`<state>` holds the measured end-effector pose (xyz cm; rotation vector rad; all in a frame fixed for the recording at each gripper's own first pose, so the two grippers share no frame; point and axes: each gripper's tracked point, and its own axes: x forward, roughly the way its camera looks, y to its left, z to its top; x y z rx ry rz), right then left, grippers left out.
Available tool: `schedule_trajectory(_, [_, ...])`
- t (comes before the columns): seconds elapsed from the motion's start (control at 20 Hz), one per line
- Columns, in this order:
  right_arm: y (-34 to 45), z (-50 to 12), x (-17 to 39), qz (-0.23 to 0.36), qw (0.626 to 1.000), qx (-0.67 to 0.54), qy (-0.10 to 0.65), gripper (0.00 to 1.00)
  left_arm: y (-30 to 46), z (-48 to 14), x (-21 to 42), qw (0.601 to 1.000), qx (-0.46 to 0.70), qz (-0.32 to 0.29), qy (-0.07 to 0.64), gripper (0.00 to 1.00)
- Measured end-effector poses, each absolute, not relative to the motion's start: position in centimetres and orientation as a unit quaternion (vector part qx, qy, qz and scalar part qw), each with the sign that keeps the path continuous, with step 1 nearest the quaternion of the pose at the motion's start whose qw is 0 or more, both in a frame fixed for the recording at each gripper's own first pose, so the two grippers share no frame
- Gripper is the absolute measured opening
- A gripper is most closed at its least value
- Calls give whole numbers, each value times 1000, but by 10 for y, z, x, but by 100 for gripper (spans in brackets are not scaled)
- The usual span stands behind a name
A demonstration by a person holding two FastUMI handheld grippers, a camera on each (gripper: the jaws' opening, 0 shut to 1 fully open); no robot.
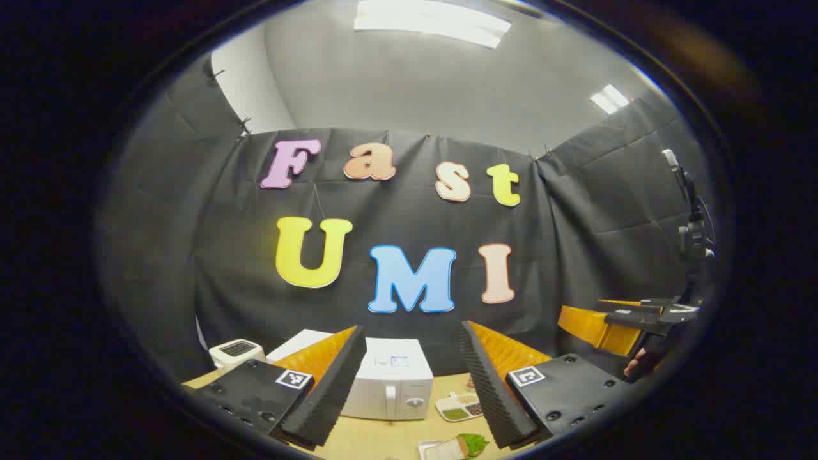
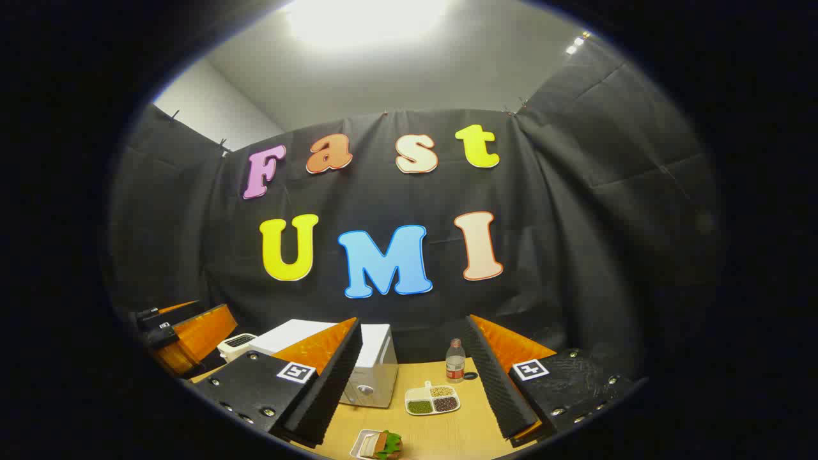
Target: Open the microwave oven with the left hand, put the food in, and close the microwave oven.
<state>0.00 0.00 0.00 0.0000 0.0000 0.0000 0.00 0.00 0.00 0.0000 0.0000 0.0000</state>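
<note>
Both tongs hang released, the left gripper point(image 1: 412, 383) spread with the closed microwave point(image 1: 391, 386) between its fingers and the sandwich plate point(image 1: 450, 447) just below, the right gripper point(image 2: 415, 383) beside them.

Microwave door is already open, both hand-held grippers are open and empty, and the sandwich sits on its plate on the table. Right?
Not quite: the microwave door is closed, as the left gripper view shows. The rest holds: the left hand-held gripper and right hand-held gripper are open and empty, and the sandwich sits on its plate on the table.
</note>
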Motion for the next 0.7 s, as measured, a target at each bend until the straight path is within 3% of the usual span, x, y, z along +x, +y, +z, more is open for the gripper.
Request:
schedule_trajectory(0.4, [29, 5, 6, -40, 999, -16, -19, 96, 61, 4, 11, 1000, -10, -19, -7, 96])
schedule_trajectory(0.7, [41, 3, 20, -25, 999, -23, -20, 96, 78, 0, 27, 1000, -4, 4, -6, 96])
